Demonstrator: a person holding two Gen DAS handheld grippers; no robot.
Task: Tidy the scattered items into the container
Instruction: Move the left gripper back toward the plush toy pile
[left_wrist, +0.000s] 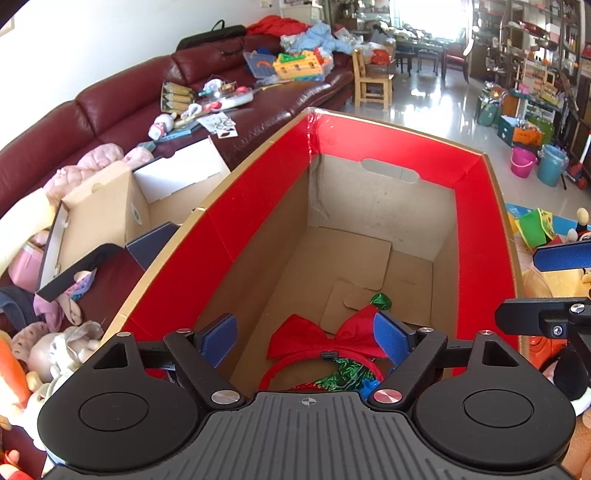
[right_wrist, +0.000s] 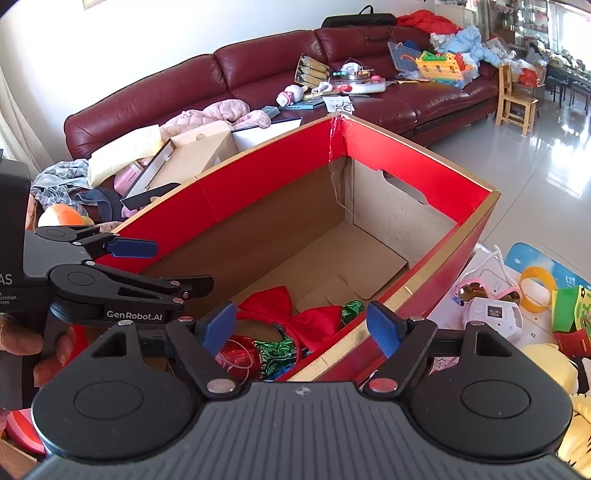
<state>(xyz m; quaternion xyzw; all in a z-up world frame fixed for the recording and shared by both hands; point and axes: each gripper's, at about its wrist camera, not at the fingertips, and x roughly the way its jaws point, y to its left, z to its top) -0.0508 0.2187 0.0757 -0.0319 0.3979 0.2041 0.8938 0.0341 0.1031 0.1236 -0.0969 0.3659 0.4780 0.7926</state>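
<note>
A large cardboard box (left_wrist: 258, 206) with a red inner band stands open in front of me; it also shows in the right wrist view (right_wrist: 436, 184). On its floor at the near end lies a red bow headband (left_wrist: 317, 336) with green tinsel (left_wrist: 343, 373), also seen in the right wrist view (right_wrist: 295, 317). My left gripper (left_wrist: 304, 338) is open and empty above the near end of the box. My right gripper (right_wrist: 301, 326) is open and empty over the box's near right rim. The left gripper (right_wrist: 155, 266) shows at the left of the right wrist view.
A dark red sofa (right_wrist: 258, 66) behind the box carries toys, clothes and a smaller open carton (left_wrist: 107, 206). Loose toys lie on a mat right of the box: a white gadget (right_wrist: 491, 317), a yellow ring (right_wrist: 537, 291), green card pieces (left_wrist: 532, 229). Plush toys (left_wrist: 55, 350) lie at the left.
</note>
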